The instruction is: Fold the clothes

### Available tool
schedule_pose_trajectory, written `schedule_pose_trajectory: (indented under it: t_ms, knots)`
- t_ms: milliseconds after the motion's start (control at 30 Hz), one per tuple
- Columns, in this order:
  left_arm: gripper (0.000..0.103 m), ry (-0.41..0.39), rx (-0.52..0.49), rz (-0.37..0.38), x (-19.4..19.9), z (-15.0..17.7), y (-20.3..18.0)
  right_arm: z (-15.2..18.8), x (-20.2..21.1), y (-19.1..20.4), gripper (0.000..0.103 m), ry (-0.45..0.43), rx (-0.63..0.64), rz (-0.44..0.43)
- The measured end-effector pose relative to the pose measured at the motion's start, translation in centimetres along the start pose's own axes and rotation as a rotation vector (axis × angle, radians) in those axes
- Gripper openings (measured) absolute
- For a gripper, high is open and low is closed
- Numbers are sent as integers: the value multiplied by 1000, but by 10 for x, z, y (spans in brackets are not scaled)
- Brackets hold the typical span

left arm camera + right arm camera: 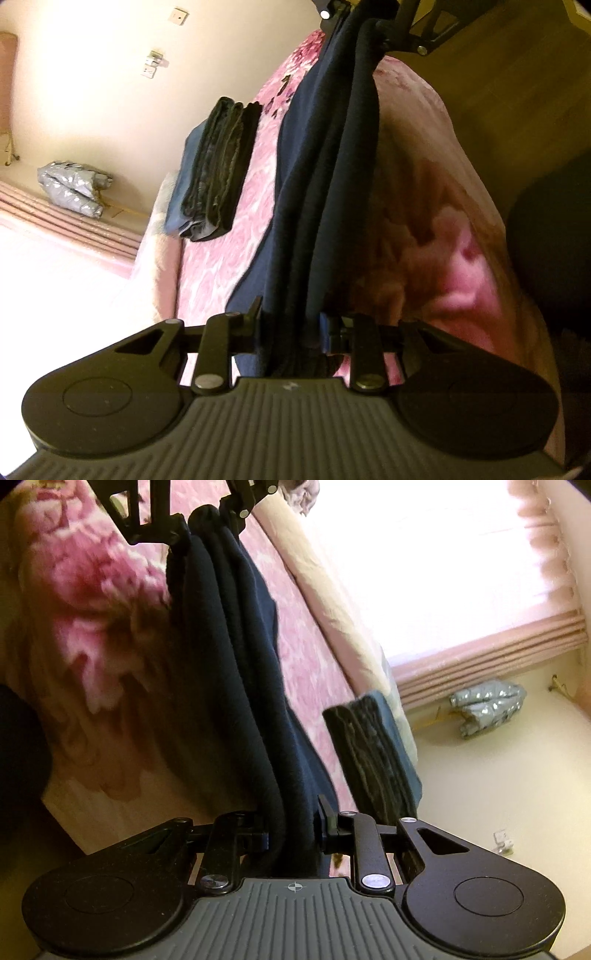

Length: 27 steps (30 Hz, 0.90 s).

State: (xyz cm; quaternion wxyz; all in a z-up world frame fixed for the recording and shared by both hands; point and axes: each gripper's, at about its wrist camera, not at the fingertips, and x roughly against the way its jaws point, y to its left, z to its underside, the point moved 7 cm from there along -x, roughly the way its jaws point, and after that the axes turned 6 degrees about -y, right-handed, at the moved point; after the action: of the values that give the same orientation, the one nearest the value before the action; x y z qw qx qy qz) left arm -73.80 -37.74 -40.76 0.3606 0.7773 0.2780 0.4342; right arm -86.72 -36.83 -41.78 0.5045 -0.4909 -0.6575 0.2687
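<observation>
In your left wrist view, your left gripper has its jaws pinched on one end of the navy garment. The cloth is bunched into long folds and stretches away from you to your right gripper, at the top of the view, which grips the other end. The garment hangs in the air between the two, above the pink floral blanket on the bed. To the left, apart from the garment, a stack of folded dark clothes lies on the blanket, with a blue piece at its bottom. Beyond the bed, a silver bag sits on the floor by the wall.

In your right wrist view, your right gripper has its jaws clamped on the gathered cloth. The fabric runs up to your left gripper at the top edge, which pinches a rounded knob of it. The blanket fills the left side, blurred. The stack stands just right of the garment's lower part; you cannot tell whether they touch. The silver bag lies on the floor at the right, under the bright window.
</observation>
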Motion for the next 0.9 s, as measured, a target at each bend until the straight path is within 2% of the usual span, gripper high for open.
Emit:
schedule_pose_trajectory:
  t_ms: [233, 400, 533, 667, 733, 900]
  knots:
    - [25, 12, -1, -35, 10, 22, 18, -31, -2, -10, 21, -63, 16, 11]
    - [24, 1, 6, -65, -22, 35, 57, -46, -38, -41, 20, -116, -7, 39]
    - [24, -1, 15, -67, -45, 45, 89, -59, -74, -63, 20, -131, -14, 21]
    - [23, 32, 51, -11, -43, 44, 112, -71, -91, -87, 19, -126, -39, -47]
    - [23, 65, 59, 43, -37, 36, 124, -76, -91, -102, 19, -113, -52, -109]
    - [23, 133, 82, 143, -14, -9, 171, -77, -70, -154, 19, -86, -87, -254]
